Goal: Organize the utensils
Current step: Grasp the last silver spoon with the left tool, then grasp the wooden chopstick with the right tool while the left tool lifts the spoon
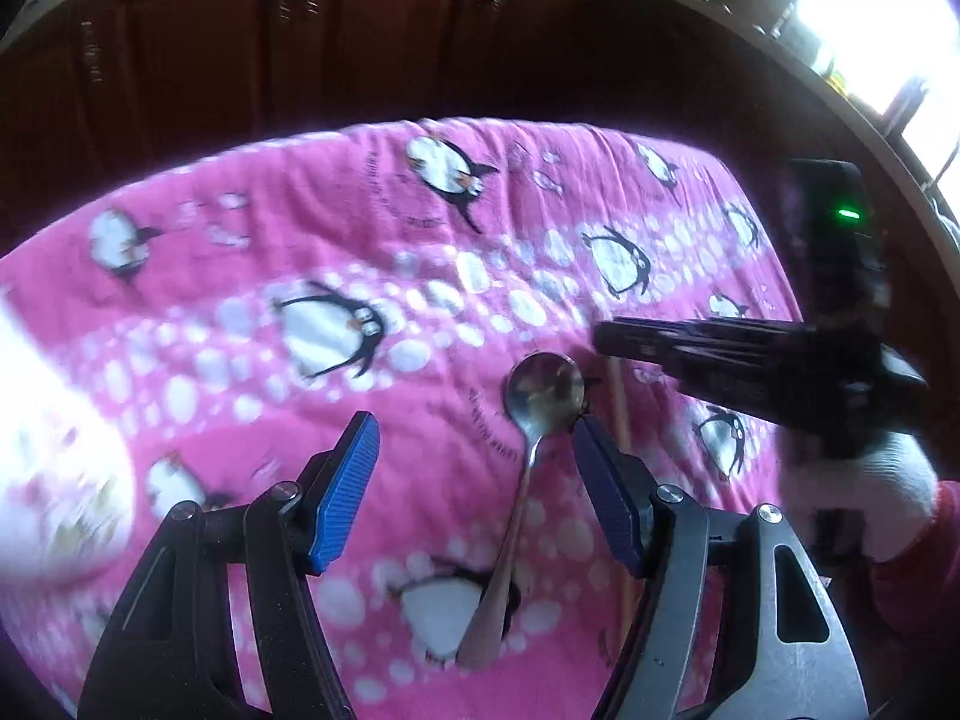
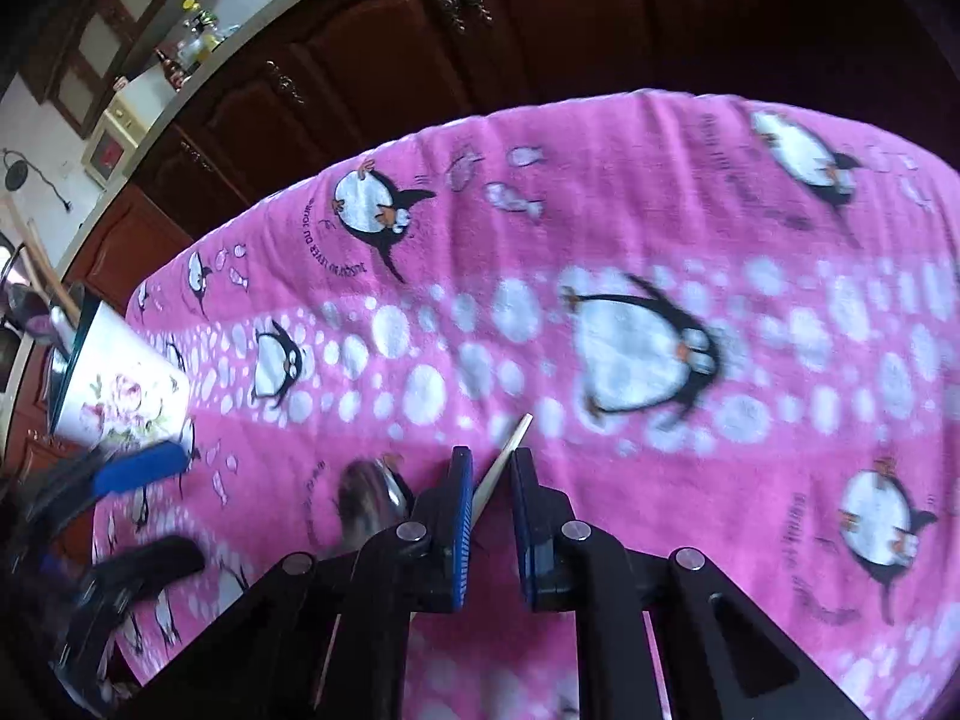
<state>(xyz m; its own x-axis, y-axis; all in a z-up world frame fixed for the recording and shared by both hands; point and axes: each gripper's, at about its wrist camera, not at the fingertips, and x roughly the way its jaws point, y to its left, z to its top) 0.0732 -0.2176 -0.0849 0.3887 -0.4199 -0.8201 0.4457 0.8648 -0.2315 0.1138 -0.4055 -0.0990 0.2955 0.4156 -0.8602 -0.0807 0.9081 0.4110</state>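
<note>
A metal spoon [image 1: 528, 438] lies on the pink penguin cloth [image 1: 420, 252], bowl away from me. My left gripper [image 1: 474, 444] is open above it, blue pads either side of the spoon's neck, not touching. A wooden chopstick [image 1: 618, 402] lies just right of the spoon. My right gripper [image 2: 492, 468] has its fingers narrowly apart around the chopstick [image 2: 510, 444], whose tip sticks out ahead; contact is unclear. The right gripper shows in the left wrist view [image 1: 720, 354] over the chopstick. The spoon's bowl shows blurred in the right wrist view [image 2: 372, 498].
A white floral utensil holder [image 2: 120, 390] with utensils in it stands at the cloth's left end; it shows blurred in the left wrist view [image 1: 54, 480]. Dark wooden cabinets [image 1: 300, 48] lie beyond the table's far edge. A bright window [image 1: 870, 6] is at upper right.
</note>
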